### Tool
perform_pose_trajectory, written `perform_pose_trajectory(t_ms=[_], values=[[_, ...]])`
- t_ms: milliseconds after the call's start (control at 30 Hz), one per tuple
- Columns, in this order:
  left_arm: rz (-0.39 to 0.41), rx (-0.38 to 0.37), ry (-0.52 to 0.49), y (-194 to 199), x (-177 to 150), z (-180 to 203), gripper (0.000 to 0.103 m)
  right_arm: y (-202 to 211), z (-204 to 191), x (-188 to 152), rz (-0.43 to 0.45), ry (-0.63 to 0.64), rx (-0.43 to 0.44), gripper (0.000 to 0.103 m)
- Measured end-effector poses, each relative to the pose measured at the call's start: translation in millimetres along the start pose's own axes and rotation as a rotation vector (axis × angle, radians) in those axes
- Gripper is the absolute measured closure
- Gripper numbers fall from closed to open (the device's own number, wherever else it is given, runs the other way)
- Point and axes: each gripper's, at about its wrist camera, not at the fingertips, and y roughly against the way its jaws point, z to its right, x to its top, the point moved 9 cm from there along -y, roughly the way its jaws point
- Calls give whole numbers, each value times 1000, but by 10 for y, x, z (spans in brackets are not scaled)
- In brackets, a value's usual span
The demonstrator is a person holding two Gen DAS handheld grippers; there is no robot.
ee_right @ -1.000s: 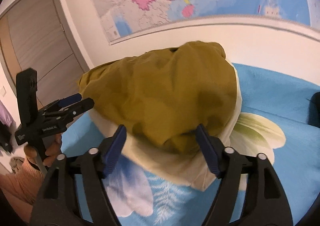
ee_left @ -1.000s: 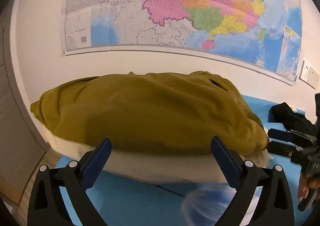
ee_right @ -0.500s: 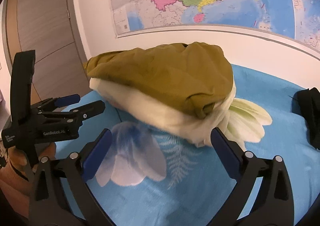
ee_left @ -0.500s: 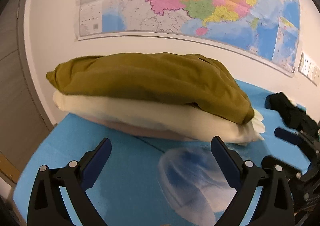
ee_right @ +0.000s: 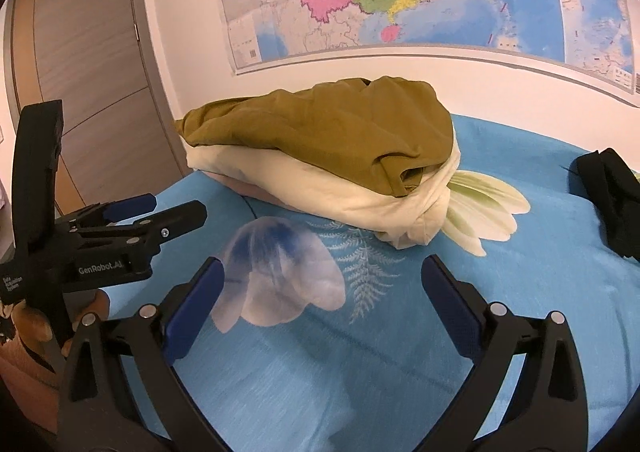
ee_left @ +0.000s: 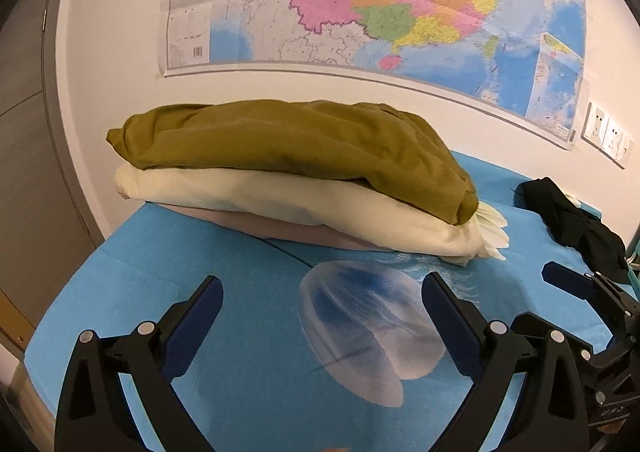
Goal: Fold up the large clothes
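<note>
We see a stack of 3 folded garments at the far side of the blue printed sheet [ee_left: 248, 332], close to the wall: the olive garment [ee_left: 296, 148] on top, the cream garment [ee_left: 280, 200] under it, the pinkish garment [ee_left: 288, 230] at the bottom, only its edge showing. In the right wrist view the same stack sits left of centre, the olive piece with its folded end turned toward the camera, cream wrapping below it. We read the surface as a bed or a desk, we cannot tell which. The left gripper [ee_left: 322, 294] hangs over bare sheet short of the stack, jaws spread wide, nothing between them, not touching the clothes. The right gripper [ee_right: 322, 278] is likewise over the sheet, near a printed pale flower; its jaws have just been opening and now stand at full spread with nothing between them. From the right wrist view we see the left gripper from the side at the left edge, held by a hand [ee_right: 28, 326] with an orange sleeve below it. A dark garment [ee_left: 572, 220] lies apart at the right side of the sheet, well clear of the stack. A wall map [ee_left: 360, 4] hangs above, wall switches [ee_left: 608, 140] to its right, a wooden door [ee_right: 88, 64] at left.
</note>
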Motion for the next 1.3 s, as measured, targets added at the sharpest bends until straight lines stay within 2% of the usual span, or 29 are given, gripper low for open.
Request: perform_pose_trajectory(t_ms=[1300], values=[[5, -16, -22, 165, -77, 103, 7, 270, -79, -47, 31, -1, 4, 6]])
